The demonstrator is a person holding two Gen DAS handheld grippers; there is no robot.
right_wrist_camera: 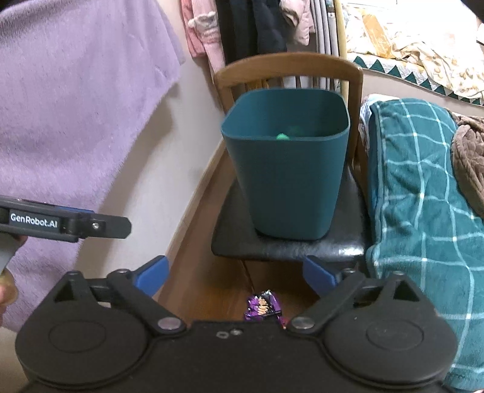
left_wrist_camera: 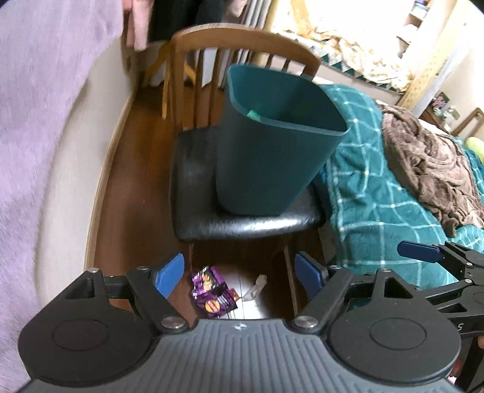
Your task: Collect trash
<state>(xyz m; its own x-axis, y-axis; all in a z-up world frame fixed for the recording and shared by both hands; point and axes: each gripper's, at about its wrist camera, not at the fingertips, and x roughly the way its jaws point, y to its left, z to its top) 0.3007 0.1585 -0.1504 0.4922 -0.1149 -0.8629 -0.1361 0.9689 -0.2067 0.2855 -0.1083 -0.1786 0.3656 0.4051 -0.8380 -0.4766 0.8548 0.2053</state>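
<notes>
Wood floor point(left_wrist_camera: 145, 169), crinkled purple wrapper point(left_wrist_camera: 212, 291)

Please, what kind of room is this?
Most likely a bedroom in a home. A bed with a teal checked blanket stands beside a wooden chair, clothes hang on the wall, and the floor is wood.
</notes>
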